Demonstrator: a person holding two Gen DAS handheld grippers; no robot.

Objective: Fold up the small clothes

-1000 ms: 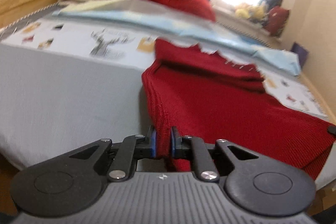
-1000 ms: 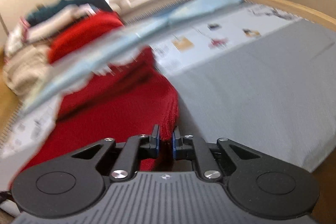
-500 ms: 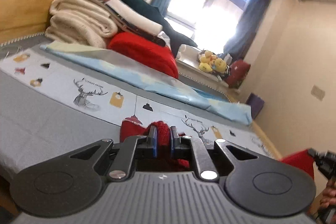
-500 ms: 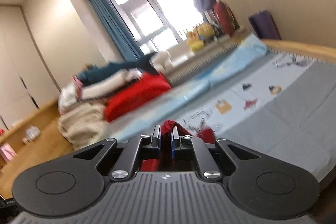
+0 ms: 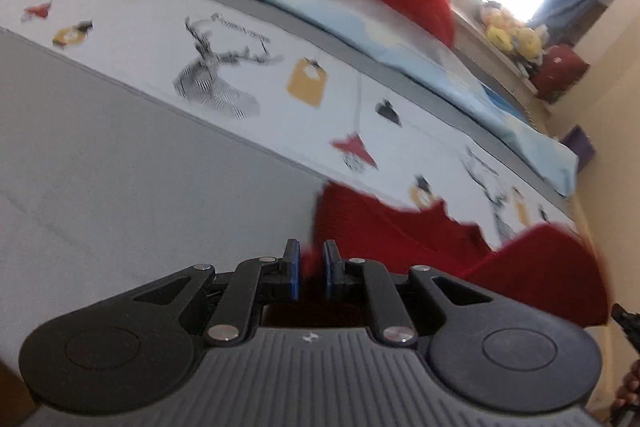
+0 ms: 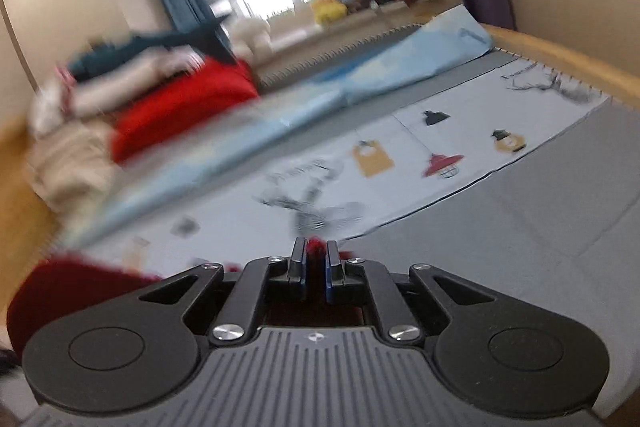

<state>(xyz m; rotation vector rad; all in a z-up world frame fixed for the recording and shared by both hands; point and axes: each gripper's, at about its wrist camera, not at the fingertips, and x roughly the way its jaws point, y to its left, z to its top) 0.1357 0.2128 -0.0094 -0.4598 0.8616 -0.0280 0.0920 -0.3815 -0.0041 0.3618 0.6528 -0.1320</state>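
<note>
Our left gripper [image 5: 308,269] is clamped on a fold of the red knit [image 5: 400,231], and our right gripper [image 6: 316,267] pinches another bit of the same knit [image 6: 315,245], a tuft of red showing between its blue pads. Both sets of jaws stand nearly closed with cloth in them, so we have two held points on one garment. From the left wrist view the knit spreads rightward over the grey sheet [image 5: 120,167] toward a bulging red lobe near the frame's edge, with a jagged edge lying across the printed strip [image 5: 240,47]. In the right wrist view the bulk sags low at the left.

We judge this to be the carry of a fold, the held edge being brought over the rest. To do it well, we keep both grips firm and level with each other, so the edge stays straight instead of twisting. We hold light tension between the hands, enough to flatten the knit without stretching it. We lay the edge down square on the sheet, away from the blue cloth [image 5: 360,15] and the pile [image 6: 120,99] behind. Only when it lies flat should the fingers let go, since a loose knit may slump and skew.
</note>
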